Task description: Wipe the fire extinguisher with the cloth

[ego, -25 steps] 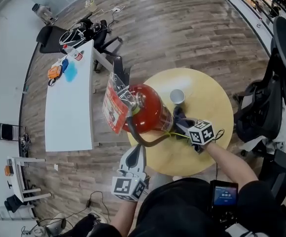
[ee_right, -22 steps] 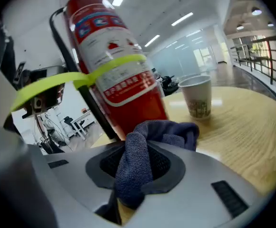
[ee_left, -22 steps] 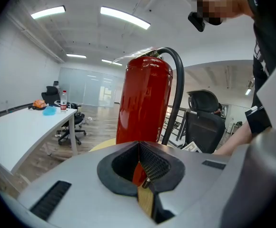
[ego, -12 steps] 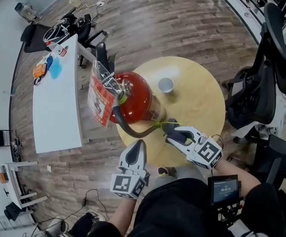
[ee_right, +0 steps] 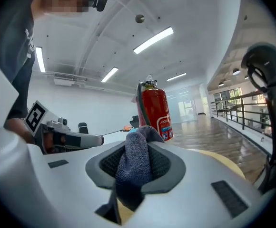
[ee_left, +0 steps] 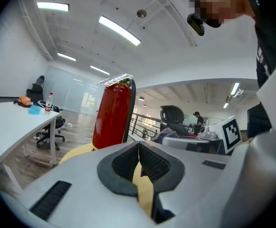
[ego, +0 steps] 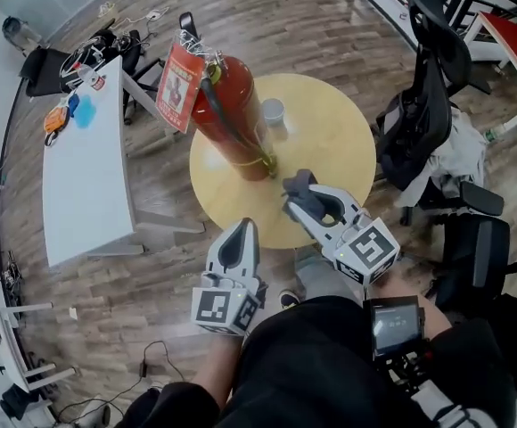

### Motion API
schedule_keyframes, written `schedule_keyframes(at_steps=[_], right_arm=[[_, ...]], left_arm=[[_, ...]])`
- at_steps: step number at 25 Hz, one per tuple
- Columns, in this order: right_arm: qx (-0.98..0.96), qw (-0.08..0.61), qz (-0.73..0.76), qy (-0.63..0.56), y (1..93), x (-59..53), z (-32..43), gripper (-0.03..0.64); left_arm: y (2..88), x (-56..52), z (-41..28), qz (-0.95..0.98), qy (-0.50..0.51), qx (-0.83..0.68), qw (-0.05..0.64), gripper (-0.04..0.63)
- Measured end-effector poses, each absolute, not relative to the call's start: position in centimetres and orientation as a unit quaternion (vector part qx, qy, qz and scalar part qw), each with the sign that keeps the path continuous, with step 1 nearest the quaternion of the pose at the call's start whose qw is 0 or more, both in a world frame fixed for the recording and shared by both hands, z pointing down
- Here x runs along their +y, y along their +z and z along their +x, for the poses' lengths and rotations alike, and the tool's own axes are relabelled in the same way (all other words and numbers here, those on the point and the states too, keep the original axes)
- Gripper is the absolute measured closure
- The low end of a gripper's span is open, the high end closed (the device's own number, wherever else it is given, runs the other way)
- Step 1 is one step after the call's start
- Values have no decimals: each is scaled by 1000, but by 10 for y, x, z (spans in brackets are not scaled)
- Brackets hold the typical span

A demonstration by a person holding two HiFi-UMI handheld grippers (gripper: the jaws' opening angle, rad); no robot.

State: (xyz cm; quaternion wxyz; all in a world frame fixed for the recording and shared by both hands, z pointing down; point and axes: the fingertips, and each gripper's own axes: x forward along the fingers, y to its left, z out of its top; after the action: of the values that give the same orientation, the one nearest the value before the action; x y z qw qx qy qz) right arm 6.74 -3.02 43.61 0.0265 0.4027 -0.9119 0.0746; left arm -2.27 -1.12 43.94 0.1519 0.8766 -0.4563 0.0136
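Right hand-held gripper [ego: 294,200], cloth [ego: 299,182] — pulled back

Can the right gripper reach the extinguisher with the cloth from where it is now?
Probably yes. The right gripper, shut on the cloth, points at the extinguisher, and only bare table lies between them. The cup stands further back, out of the path.

Red fire extinguisher [ego: 230,121] with black hose [ee_left: 127,113]; pale yellow table [ego: 339,141]; dark blue-grey cloth [ee_right: 137,156]. Light-grey left gripper [ego: 243,227] and right gripper [ego: 294,190], each with black-and-white square-marker cube [ego: 365,250]. Brown wood-plank floor [ego: 267,25].
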Motion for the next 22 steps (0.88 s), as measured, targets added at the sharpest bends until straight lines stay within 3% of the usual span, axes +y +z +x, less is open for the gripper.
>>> schedule_keyframes(at_steps=[10,22], right_arm=[[-891,48,452,16,395,102,35,518],[-885,58,463,10,374,136,64,518]], left_arm=[[398,107,-38,885,-11,-456,94,572],[366,136,-5,889,-33,-450,83,572]])
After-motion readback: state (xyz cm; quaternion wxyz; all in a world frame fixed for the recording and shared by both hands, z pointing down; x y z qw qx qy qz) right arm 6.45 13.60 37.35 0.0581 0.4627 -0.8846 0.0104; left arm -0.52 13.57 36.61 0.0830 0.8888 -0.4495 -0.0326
